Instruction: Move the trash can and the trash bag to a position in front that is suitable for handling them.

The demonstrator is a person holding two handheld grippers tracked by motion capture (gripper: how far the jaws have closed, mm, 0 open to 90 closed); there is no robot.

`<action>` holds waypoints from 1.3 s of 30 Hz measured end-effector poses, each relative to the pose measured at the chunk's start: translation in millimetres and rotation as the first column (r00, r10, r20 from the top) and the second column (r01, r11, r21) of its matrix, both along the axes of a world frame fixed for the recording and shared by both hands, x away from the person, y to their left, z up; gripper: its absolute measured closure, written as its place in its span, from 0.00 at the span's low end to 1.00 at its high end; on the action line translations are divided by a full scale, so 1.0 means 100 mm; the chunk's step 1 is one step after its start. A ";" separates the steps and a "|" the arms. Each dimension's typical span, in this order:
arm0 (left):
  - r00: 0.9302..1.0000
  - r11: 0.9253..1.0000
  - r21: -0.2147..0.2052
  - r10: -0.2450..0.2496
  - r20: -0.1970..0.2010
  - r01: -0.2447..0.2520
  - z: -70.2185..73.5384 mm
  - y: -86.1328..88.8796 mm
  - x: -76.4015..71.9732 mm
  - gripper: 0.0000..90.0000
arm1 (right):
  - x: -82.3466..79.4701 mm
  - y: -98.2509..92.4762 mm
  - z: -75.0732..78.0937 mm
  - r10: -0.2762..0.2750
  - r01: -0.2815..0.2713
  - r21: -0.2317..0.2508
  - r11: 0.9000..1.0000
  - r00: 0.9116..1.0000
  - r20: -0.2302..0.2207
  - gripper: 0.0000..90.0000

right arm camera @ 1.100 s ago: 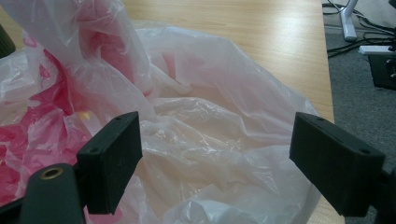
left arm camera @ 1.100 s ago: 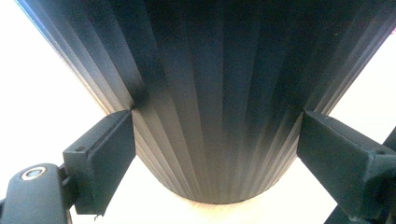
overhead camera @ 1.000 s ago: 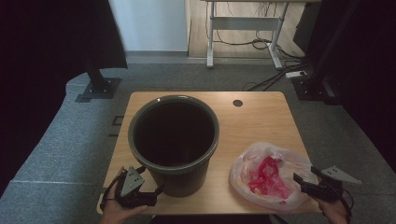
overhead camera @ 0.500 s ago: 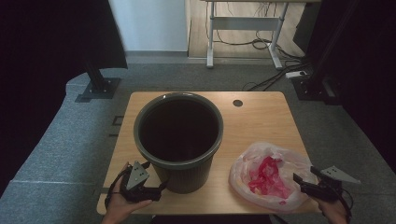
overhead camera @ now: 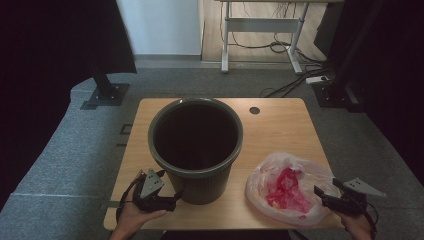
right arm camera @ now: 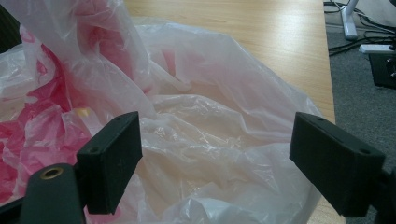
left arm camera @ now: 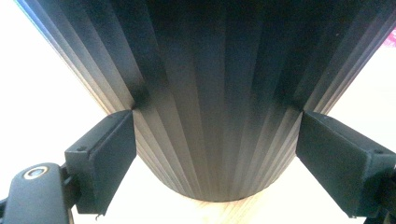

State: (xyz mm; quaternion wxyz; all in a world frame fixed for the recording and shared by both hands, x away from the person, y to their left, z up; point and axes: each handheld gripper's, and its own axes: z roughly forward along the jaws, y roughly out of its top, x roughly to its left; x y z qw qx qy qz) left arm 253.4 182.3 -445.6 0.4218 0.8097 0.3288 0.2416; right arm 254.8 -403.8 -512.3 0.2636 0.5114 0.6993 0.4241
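The left gripper (overhead camera: 172, 199), held in the person's left hand (overhead camera: 135, 216) at the near left edge of the table (overhead camera: 280, 127), has its jaws spread wide to either side of the lower wall of the dark ribbed bin (overhead camera: 196, 148); in the left gripper view the jaw pads sit against or just beside the bin's (left arm camera: 215, 102) ribs, and I cannot tell whether they press it. The right gripper (overhead camera: 324, 194), at the near right corner, is also wide open, its jaws flanking the near side of the translucent plastic bag (overhead camera: 287, 187) without closing on it. The bag (right arm camera: 205, 135), crumpled and holding pink-red material, lies on the wood just right of the bin. Beyond the table stand a white desk frame (overhead camera: 260, 30) and cables (overhead camera: 292, 85) on the grey floor
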 end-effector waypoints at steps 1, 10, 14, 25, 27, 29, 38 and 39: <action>1.000 1.000 0.001 -0.002 -0.001 0.002 0.00 0.00 0.01 0.13 | 0.00 0.00 0.00 0.000 0.000 0.000 1.000 1.000 0.000 0.18; 1.000 1.000 -0.002 -0.012 -0.003 0.012 0.00 -0.06 0.08 0.14 | 0.00 0.00 -0.01 -0.001 0.001 -0.001 1.000 1.000 -0.001 0.18; 1.000 1.000 -0.003 -0.015 -0.006 0.015 0.01 -0.09 0.10 0.14 | 0.01 0.00 -0.01 -0.001 0.001 -0.010 1.000 1.000 -0.007 0.18; 1.000 1.000 0.002 -0.027 -0.009 0.027 0.01 -0.21 0.22 0.14 | 0.01 0.00 -0.01 0.004 -0.004 0.003 1.000 1.000 -0.013 0.19; 1.000 1.000 0.002 -0.028 -0.009 0.028 0.01 -0.22 0.23 0.14 | 0.02 0.00 -0.02 0.002 -0.002 -0.006 1.000 1.000 -0.020 0.19; 0.999 1.000 0.002 -0.030 -0.010 0.030 0.01 -0.24 0.25 0.14 | 0.02 0.00 -0.04 0.001 -0.002 -0.016 1.000 1.000 -0.027 0.19; 0.999 0.999 0.003 -0.040 -0.016 0.041 0.02 -0.32 0.34 0.14 | 0.02 -0.01 -0.04 -0.003 0.003 -0.009 1.000 1.000 -0.024 0.19; 0.999 0.999 0.004 -0.042 -0.016 0.042 0.02 -0.32 0.34 0.14 | 0.02 -0.02 -0.04 -0.004 0.003 -0.009 1.000 1.000 -0.022 0.19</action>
